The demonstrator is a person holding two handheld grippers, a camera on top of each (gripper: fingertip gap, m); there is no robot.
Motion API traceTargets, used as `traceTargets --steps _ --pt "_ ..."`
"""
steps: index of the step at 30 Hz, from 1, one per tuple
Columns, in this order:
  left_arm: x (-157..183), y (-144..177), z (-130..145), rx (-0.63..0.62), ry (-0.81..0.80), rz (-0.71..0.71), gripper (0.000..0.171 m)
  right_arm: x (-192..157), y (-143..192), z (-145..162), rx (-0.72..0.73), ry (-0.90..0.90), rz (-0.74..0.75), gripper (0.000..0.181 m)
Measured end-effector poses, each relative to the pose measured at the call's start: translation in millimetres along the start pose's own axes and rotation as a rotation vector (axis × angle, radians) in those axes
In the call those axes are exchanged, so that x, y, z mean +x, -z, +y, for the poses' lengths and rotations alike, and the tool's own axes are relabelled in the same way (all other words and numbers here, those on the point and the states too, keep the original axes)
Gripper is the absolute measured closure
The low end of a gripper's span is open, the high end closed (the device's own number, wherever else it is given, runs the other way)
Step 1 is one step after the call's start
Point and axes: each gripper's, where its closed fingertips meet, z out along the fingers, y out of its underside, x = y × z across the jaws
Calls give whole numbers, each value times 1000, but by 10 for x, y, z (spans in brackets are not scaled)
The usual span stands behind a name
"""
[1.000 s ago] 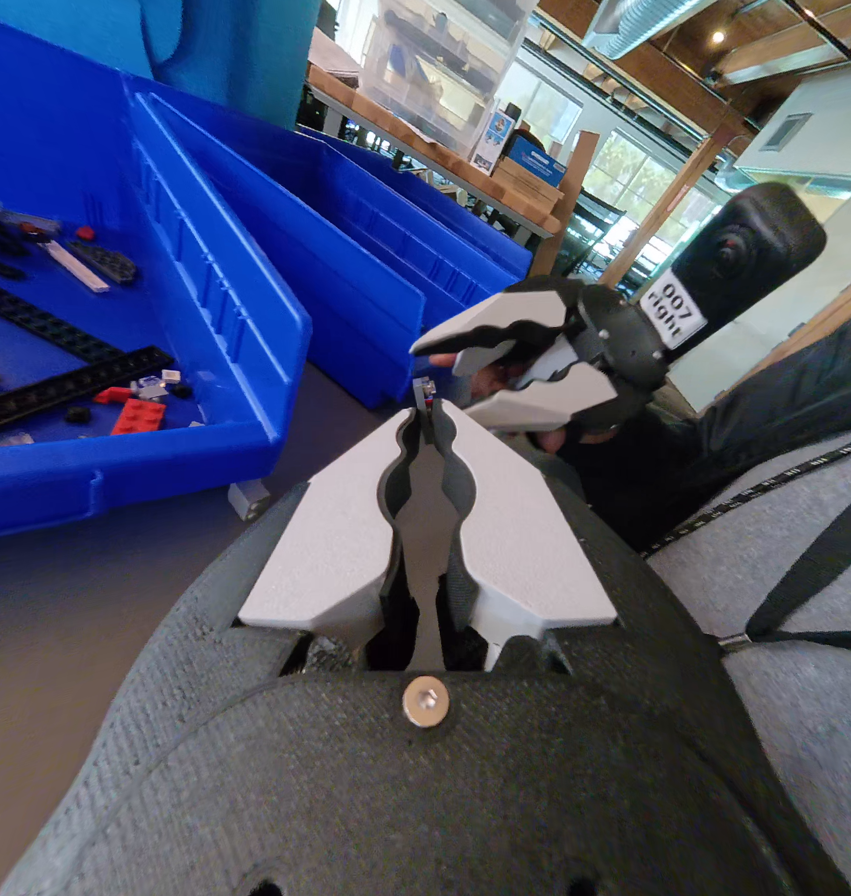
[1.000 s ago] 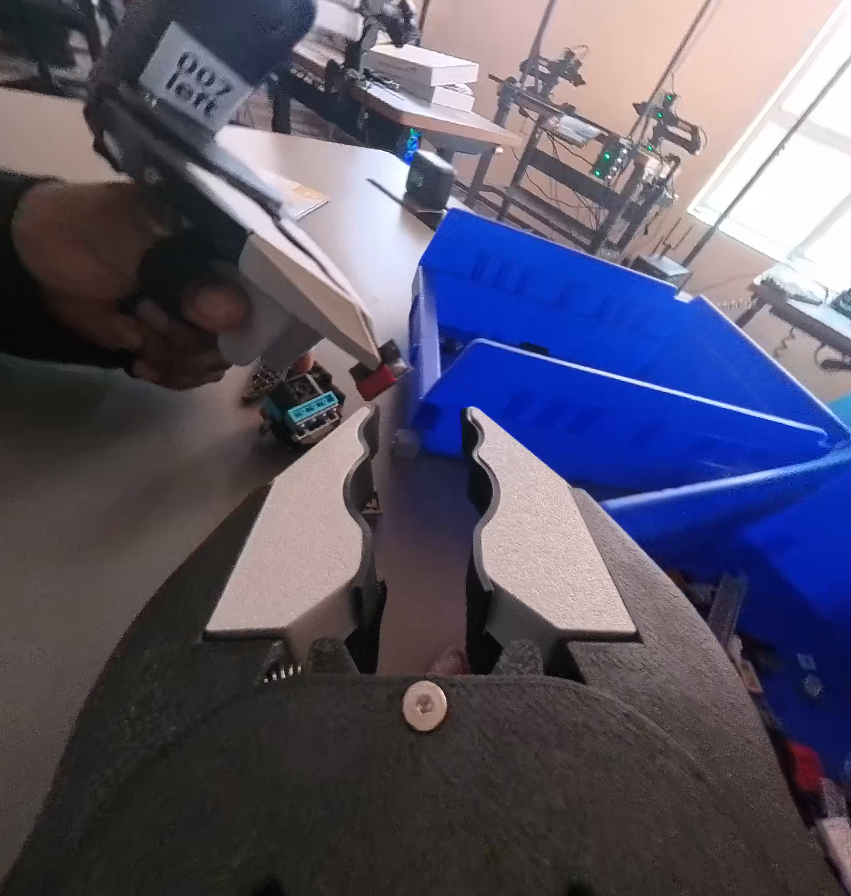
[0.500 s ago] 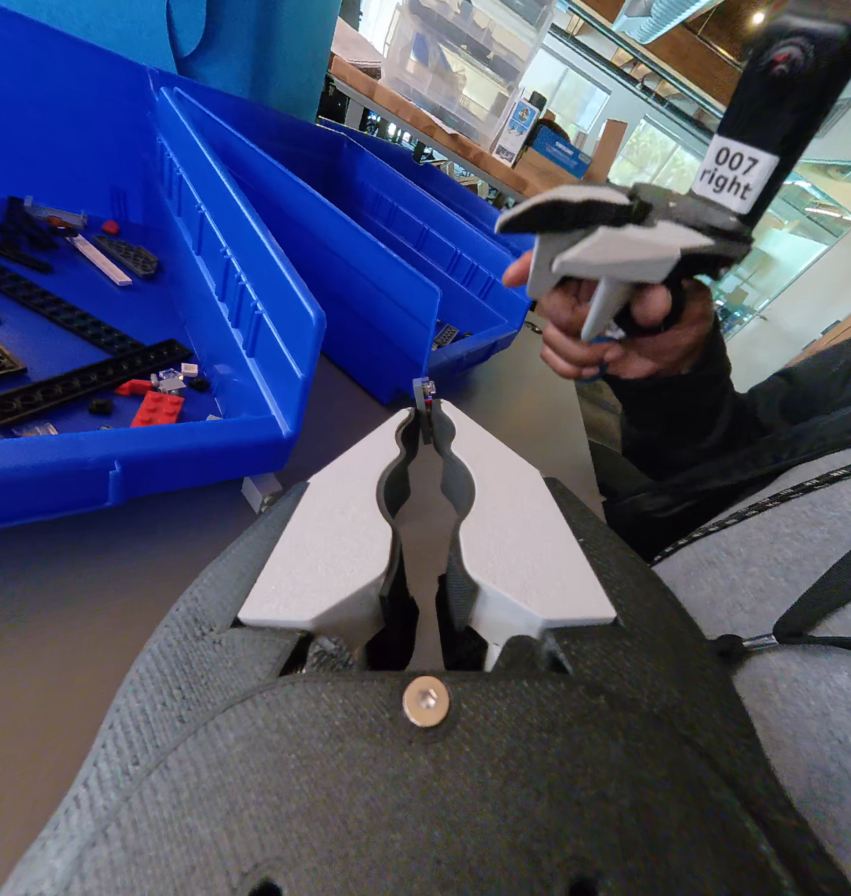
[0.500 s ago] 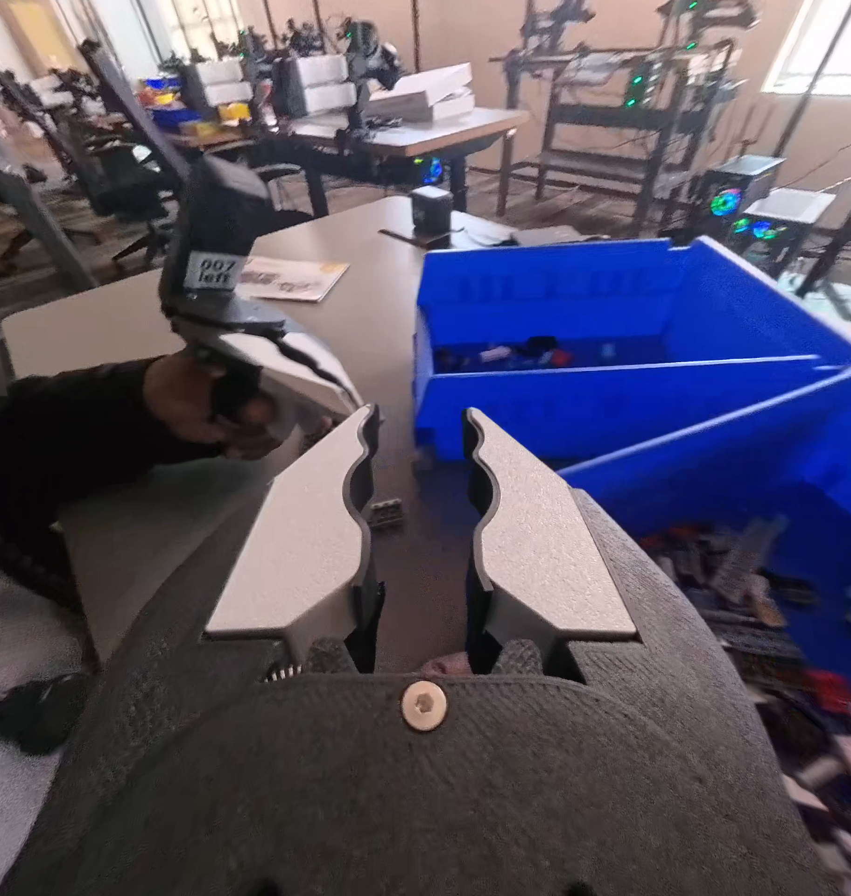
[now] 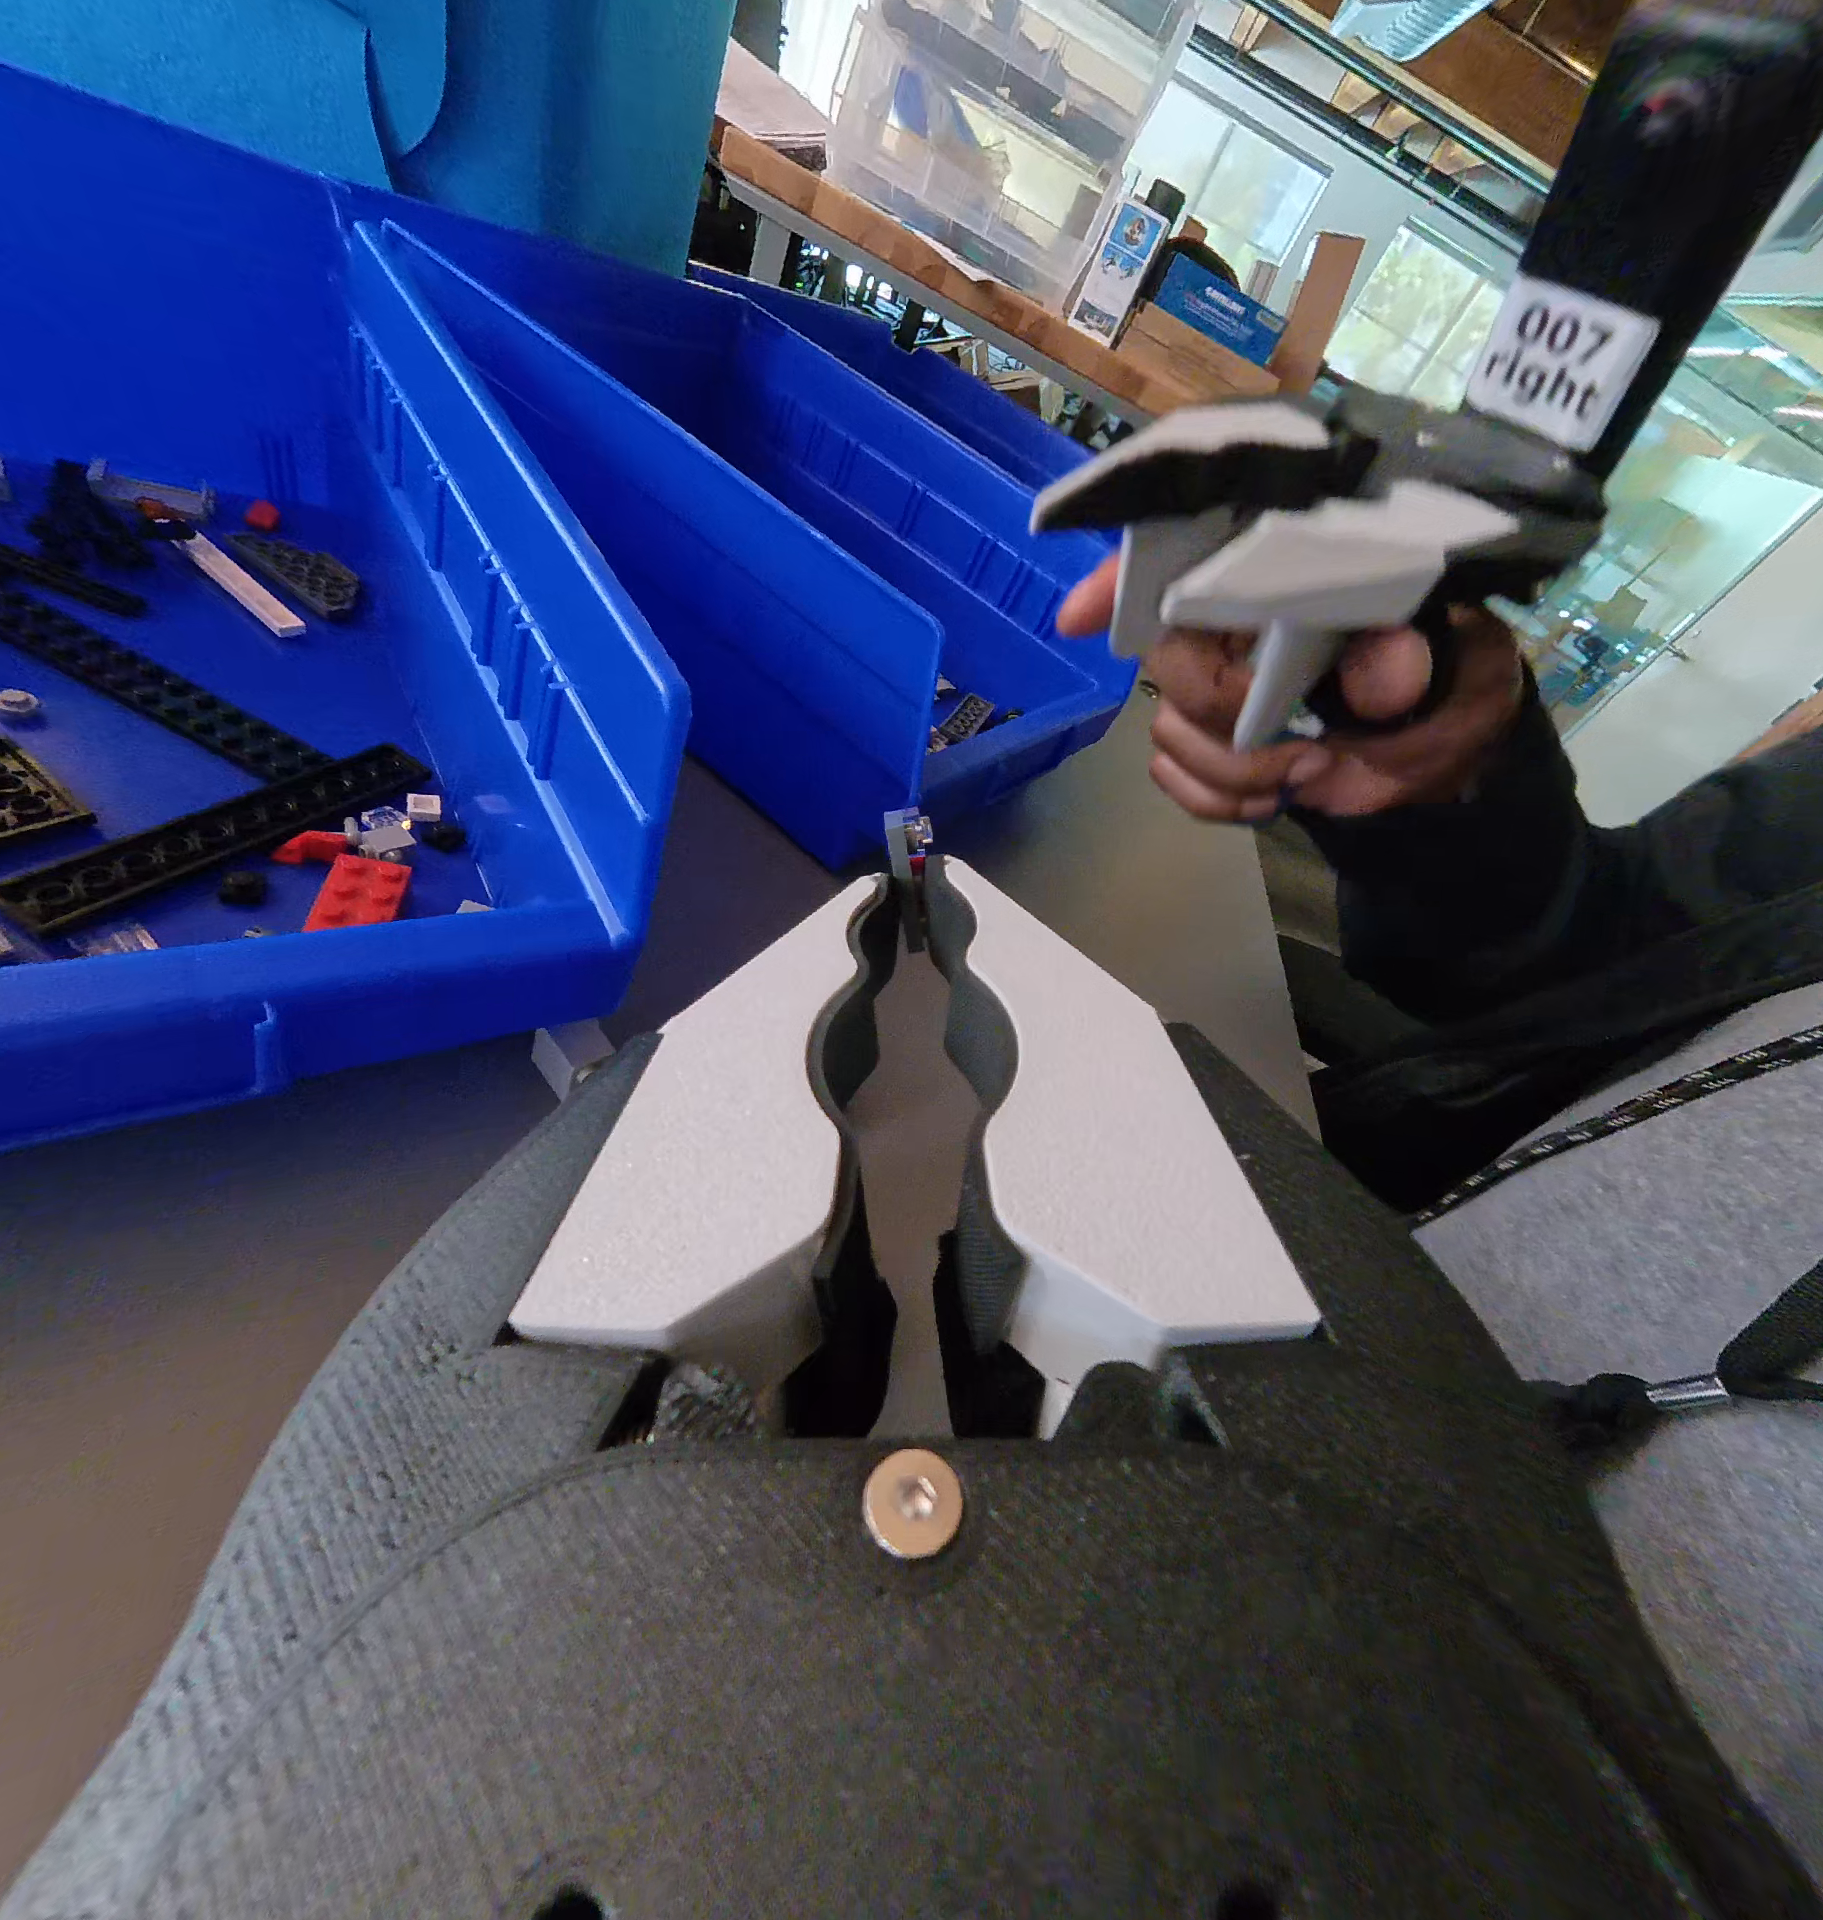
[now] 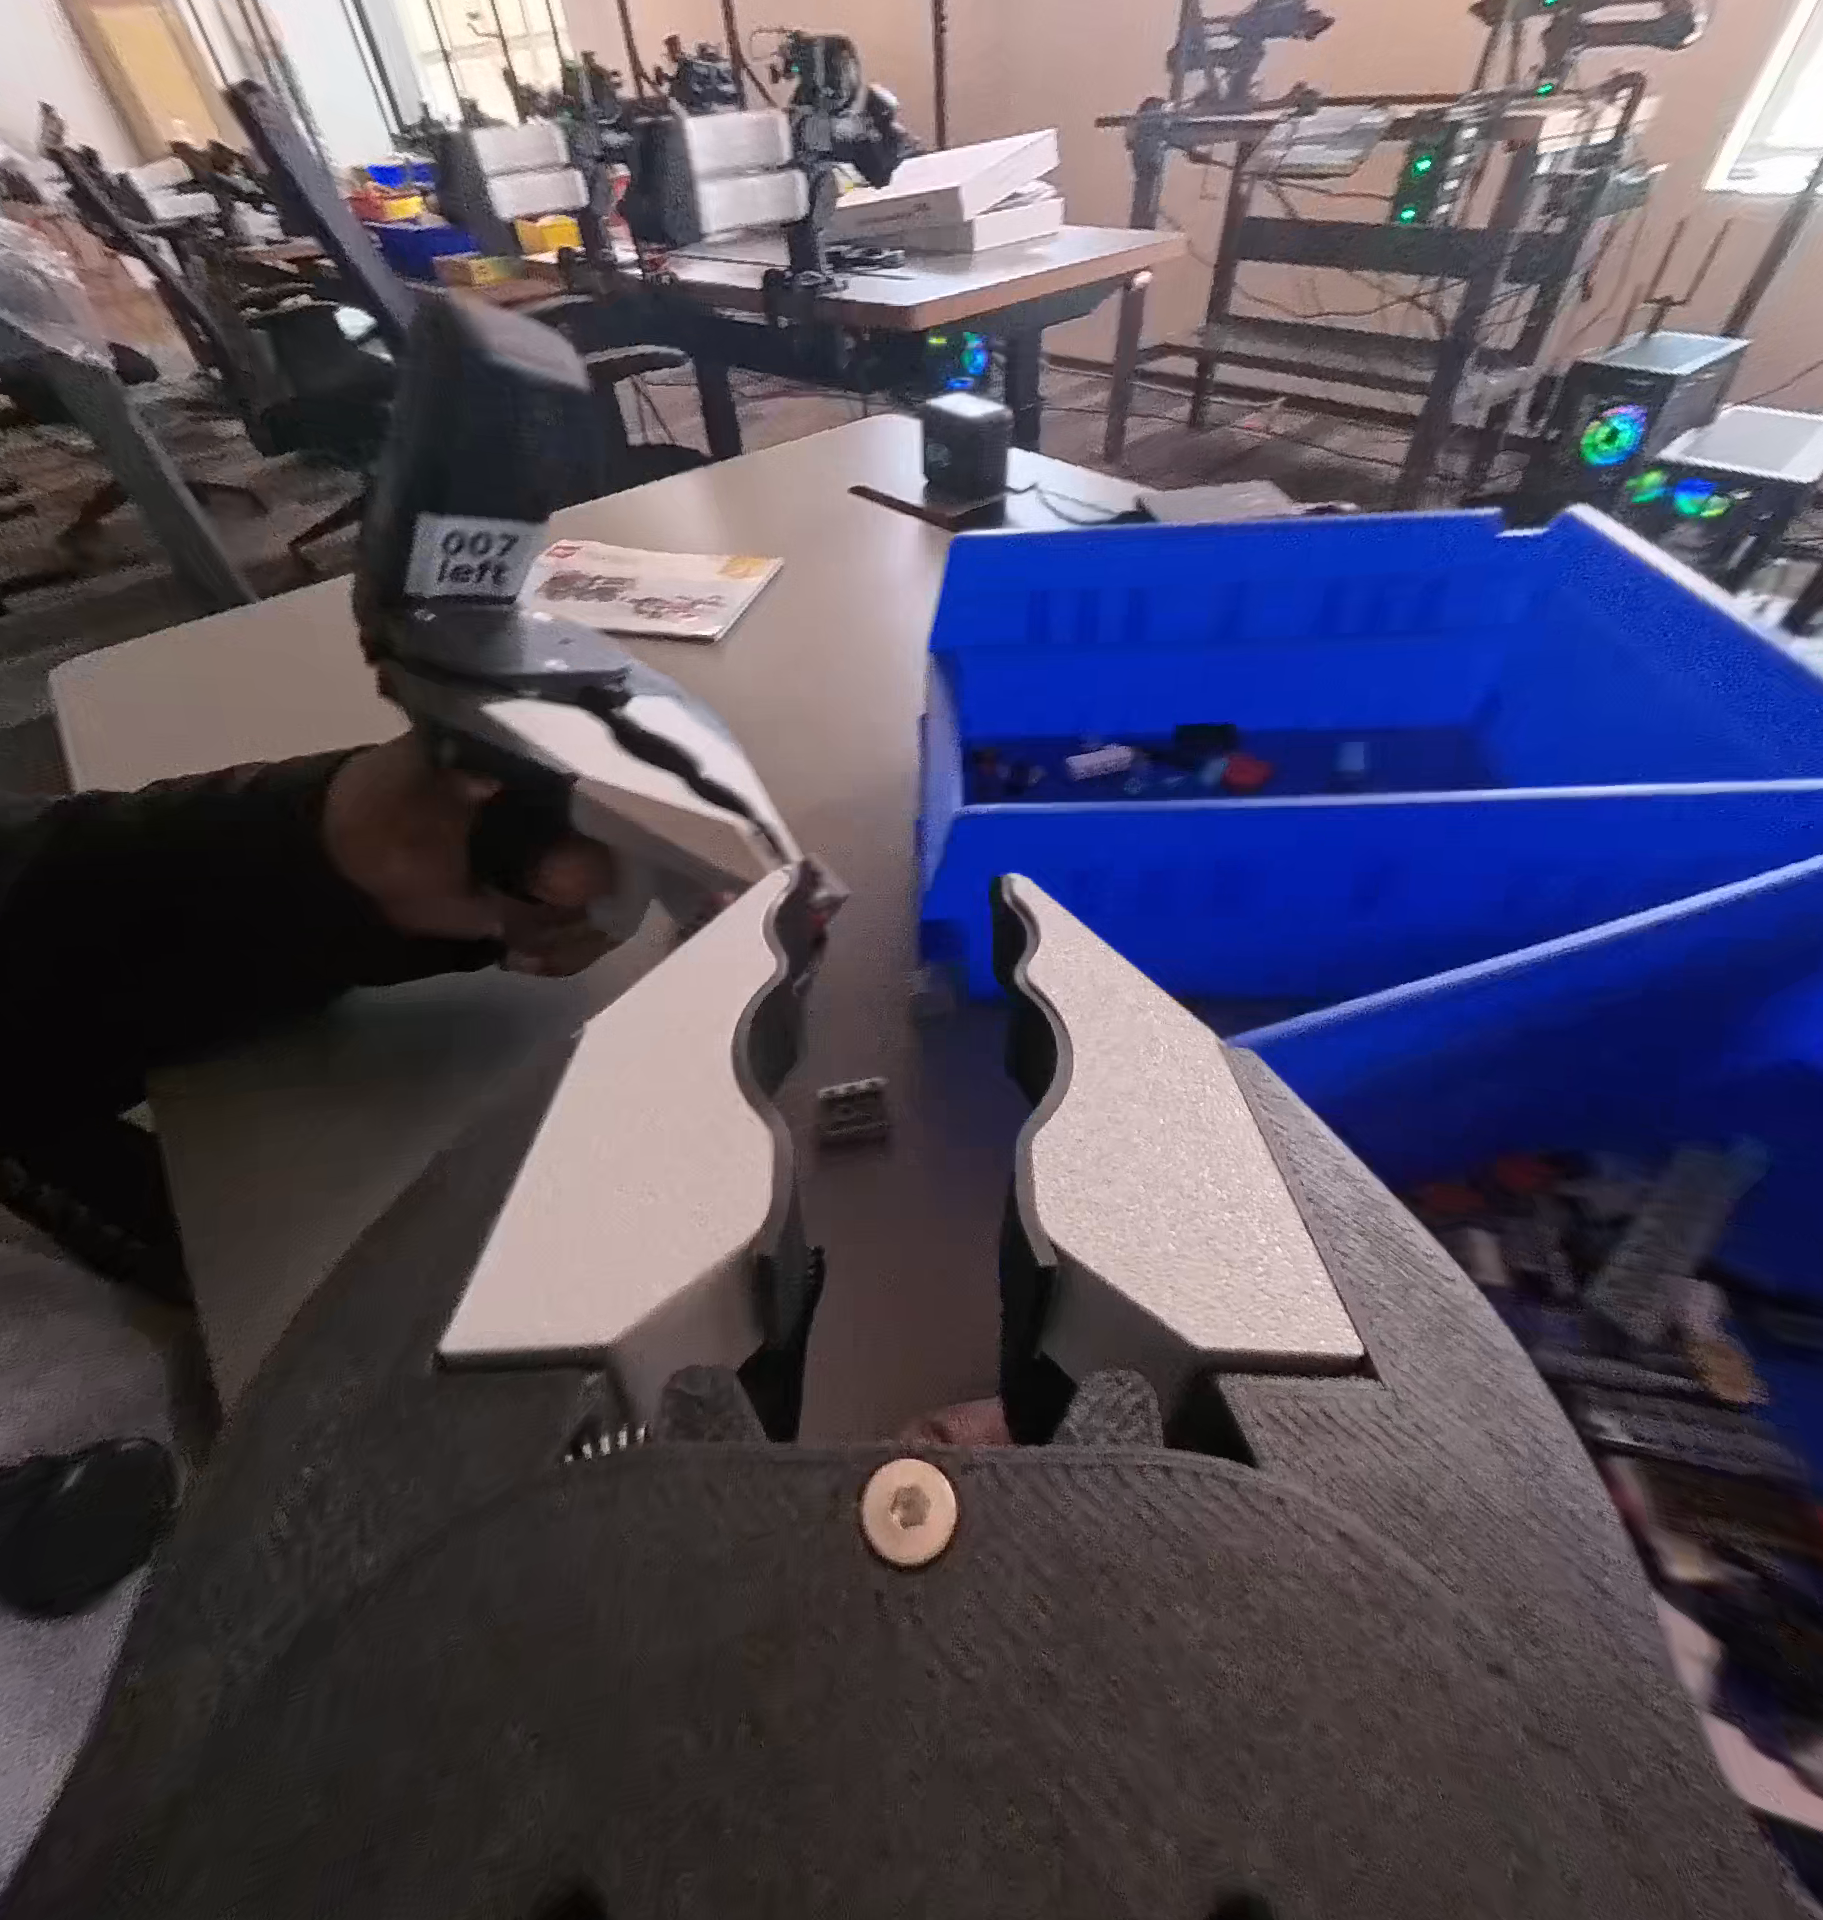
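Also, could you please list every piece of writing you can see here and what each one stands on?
I can't quote the writing itself, so here is where each text sits.
White sticker on the right hand-held gripper: clear print.
Second white sticker on the left hand-held gripper: clear print.
Booklet on the table: blurred.
Blue box on the wooden shelf: too small.

blue bins (image 5: 616, 935) of bricks — a booklet (image 6: 658, 603), perhaps.
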Motion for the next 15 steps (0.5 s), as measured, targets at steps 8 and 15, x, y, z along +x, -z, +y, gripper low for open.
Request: traceTargets --steps 8,15 --pt "-59 -6 -32 22 14 -17 166 -349 -289 148 125 48 40 144" --pt "-45 12 -50 27 10 -15 166 187 -186 -92 58 233 197 141"
